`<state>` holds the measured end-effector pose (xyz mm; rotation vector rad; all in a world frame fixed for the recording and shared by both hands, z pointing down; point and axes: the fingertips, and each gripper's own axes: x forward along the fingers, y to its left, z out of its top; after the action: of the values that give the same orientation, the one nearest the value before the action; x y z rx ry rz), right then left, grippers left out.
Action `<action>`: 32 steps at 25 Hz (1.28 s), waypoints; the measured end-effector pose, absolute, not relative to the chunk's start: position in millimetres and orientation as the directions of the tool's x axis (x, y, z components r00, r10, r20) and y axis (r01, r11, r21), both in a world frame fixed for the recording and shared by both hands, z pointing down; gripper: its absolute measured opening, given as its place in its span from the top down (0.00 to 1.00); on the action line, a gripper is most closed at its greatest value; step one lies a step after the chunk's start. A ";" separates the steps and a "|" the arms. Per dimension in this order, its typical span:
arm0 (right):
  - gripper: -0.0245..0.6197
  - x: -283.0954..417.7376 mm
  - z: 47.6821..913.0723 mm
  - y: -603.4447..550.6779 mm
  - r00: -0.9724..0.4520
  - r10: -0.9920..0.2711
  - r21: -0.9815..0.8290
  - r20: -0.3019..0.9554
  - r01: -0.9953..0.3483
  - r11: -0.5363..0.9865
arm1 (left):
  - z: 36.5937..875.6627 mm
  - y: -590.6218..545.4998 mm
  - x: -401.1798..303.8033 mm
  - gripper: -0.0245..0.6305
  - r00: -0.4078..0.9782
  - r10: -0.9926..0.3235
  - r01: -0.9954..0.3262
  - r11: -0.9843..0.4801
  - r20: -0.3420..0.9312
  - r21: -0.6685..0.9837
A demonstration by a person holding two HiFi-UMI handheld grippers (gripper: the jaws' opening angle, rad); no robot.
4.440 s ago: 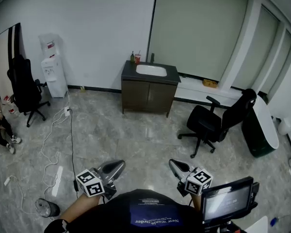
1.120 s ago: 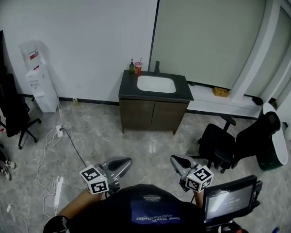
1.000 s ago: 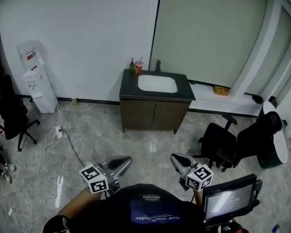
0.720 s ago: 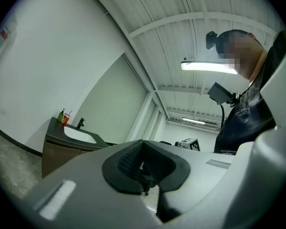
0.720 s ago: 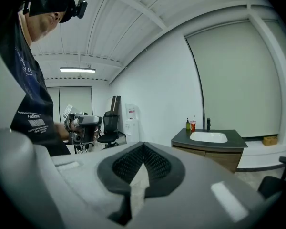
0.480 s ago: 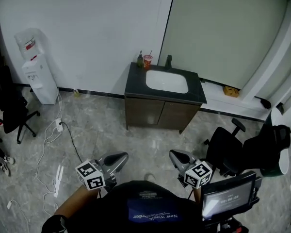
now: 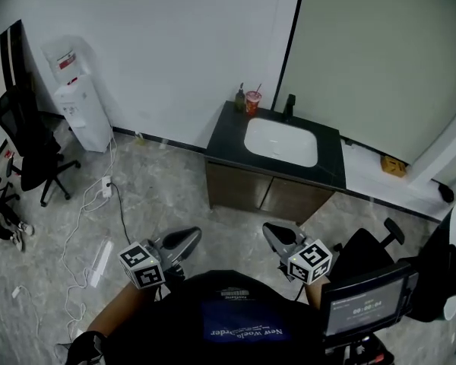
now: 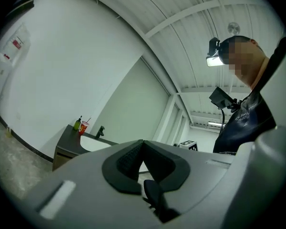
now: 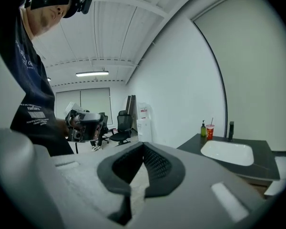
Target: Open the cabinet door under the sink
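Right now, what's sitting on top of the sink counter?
A green bottle, a red cup with a straw and a black tap stand along the back edge, behind the white basin. The closed doors hide the cabinet's inside.

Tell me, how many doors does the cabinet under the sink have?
2. The left door and the right door sit side by side on the front, below the sink, both shut. Other sides are hidden.
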<state>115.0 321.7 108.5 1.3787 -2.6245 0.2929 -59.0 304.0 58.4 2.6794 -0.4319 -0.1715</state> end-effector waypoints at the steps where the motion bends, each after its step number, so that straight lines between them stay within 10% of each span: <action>1: 0.96 122.0 108.6 312.5 -0.571 -0.787 -0.094 0.234 -0.819 0.566 | 57.8 297.0 -49.6 0.96 0.942 -0.331 -0.278 -0.863 -0.055 0.423; 32: 0.96 123.3 216.0 64.8 -0.464 -0.727 -0.091 0.505 -0.867 0.490 | 134.5 16.3 1.5 0.96 0.996 -0.089 -0.089 -0.867 0.025 0.491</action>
<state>123.3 64.8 216.0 1.3252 -2.3382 0.4747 1.5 16.3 134.5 2.6252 -0.1253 0.0016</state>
